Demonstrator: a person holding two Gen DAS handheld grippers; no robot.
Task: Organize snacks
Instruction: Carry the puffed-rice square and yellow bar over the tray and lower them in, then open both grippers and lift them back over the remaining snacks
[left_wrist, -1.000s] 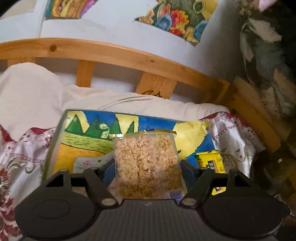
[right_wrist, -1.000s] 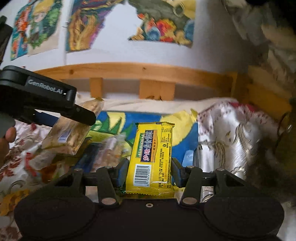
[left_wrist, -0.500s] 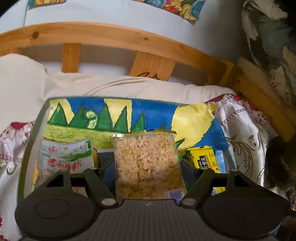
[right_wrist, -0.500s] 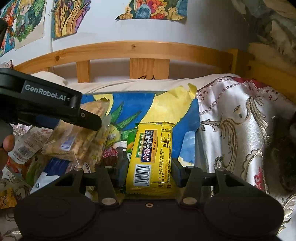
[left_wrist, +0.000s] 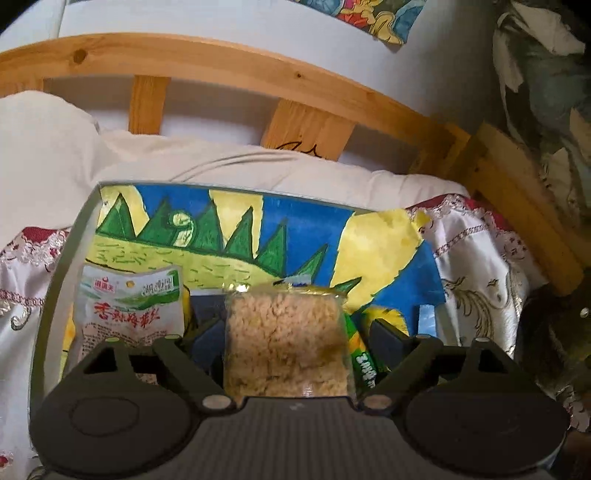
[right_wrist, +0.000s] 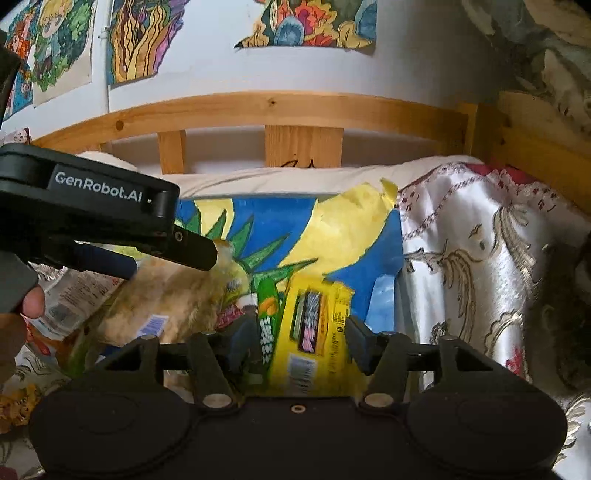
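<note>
My left gripper (left_wrist: 288, 332) is shut on a clear bag of puffed-rice snack (left_wrist: 288, 343), held low inside a box lined with a blue, yellow and green painted sheet (left_wrist: 295, 229). The same bag (right_wrist: 166, 302) and the left gripper show at the left of the right wrist view. My right gripper (right_wrist: 299, 332) stands around a yellow snack bar (right_wrist: 314, 332), which looks tilted and blurred between the pads; I cannot tell if they still grip it. A green packet (right_wrist: 267, 325) lies beside it. A white packet with red characters (left_wrist: 127, 306) lies in the box's left part.
The box sits on a bed with a white and red embroidered cloth (right_wrist: 480, 266). A wooden headboard (left_wrist: 221, 66) and a white pillow (left_wrist: 40, 155) stand behind. Loose packets (right_wrist: 74, 295) lie left of the box. Paintings hang on the wall (right_wrist: 140, 40).
Both grippers have moved down and forward into the box. The yellow bar has tilted and dropped between the right pads, and a green packet now shows beside it.
</note>
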